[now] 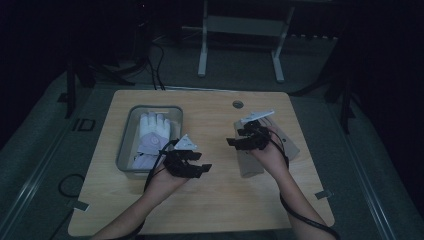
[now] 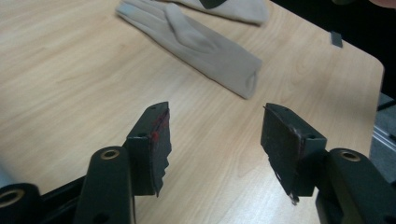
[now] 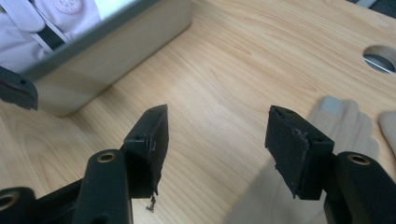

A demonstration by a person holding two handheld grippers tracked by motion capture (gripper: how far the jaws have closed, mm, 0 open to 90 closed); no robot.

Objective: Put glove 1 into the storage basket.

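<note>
Both held open, nothing between the jaws: my left hand-held gripper (image 1: 192,162) over bare wood, my right hand-held gripper (image 1: 246,136) above the limp beige fabric gloves (image 2: 205,44) lying flat on the pale wood-grain tabletop (image 1: 220,190) at 3 o'clock. At 9 o'clock, a grey rectangular metal tray (image 1: 125,150) holds soft white gloves (image 1: 152,135). Risks, I think: thin cloth slips from a shallow pinch, or jaws scrape wood, or I grab both layers together. The tray wall could snag my left cable.
</note>
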